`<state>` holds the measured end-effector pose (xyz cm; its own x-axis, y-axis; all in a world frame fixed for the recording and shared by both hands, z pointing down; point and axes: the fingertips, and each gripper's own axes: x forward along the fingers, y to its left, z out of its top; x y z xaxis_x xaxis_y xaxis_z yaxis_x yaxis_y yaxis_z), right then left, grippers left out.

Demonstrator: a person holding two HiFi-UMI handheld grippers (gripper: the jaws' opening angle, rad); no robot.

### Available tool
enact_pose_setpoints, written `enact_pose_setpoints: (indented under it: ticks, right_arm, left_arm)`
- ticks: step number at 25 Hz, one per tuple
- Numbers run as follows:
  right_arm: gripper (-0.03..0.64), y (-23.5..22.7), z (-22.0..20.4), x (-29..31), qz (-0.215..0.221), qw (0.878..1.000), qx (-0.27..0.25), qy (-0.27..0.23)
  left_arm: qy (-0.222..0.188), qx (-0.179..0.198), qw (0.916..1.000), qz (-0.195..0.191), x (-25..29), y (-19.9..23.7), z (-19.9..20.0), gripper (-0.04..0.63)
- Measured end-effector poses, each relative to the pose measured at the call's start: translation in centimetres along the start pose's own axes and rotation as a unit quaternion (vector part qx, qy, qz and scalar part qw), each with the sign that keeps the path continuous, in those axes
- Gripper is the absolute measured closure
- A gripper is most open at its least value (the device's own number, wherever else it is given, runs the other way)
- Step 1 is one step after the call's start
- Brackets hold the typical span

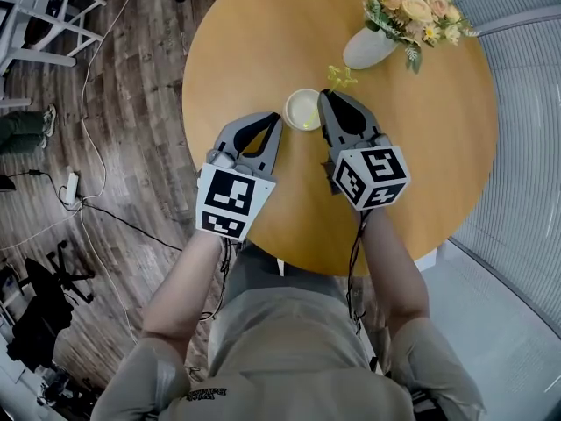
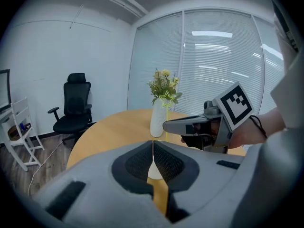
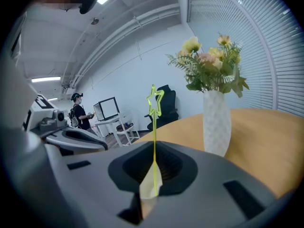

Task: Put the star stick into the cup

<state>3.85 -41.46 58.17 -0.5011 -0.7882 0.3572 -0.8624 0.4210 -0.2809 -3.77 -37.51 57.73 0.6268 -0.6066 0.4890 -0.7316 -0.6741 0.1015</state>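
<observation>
A: What is the biggest thing here?

B: The round wooden table (image 1: 263, 51). Both grippers are over it, on the person's side.

A: How do the grippers stand?

B: The right gripper (image 1: 327, 96) has its jaws pressed on the star stick. The left gripper (image 1: 277, 117) has its jaws together with nothing between them. Its tip is just beside the cup, on the cup's left.

A: And the containers?

B: There is a white vase (image 1: 368, 49) with yellow and peach flowers (image 1: 416, 7) and green leaves in it. It stands beyond the cup, toward the far edge. The cup (image 1: 302, 110) is small, pale and round, and it sits between the two gripper tips. A yellow-green streak shows inside it. I cannot tell if this is the lower end of the stick.

A: How does the stick look?

B: The star stick (image 3: 154, 101) is very thin and yellow-green, almost transparent. At the top it has a star drawn only as an outline. It stands upright in the right jaws, with the star above them, close to the right rim of the cup.
</observation>
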Motion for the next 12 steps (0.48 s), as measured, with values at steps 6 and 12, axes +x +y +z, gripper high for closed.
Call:
enact_pose_setpoints:
  ticks: [6, 12]
  right_arm:
    - [0.583, -0.5, -2.1, 0.1, -0.018, 0.999, 0.002, 0.036]
    - [0.583, -0.9, -3.4, -0.3, -0.034, 0.998, 0.011, 0.049]
  left_arm:
    - [0.012, -0.007, 0.9999, -0.01, 0.5, -1.1, -1.2, 0.572]
    - [0.022, -0.001, 0.9996, -0.015, 0.3, -2.1, -2.3, 0.572]
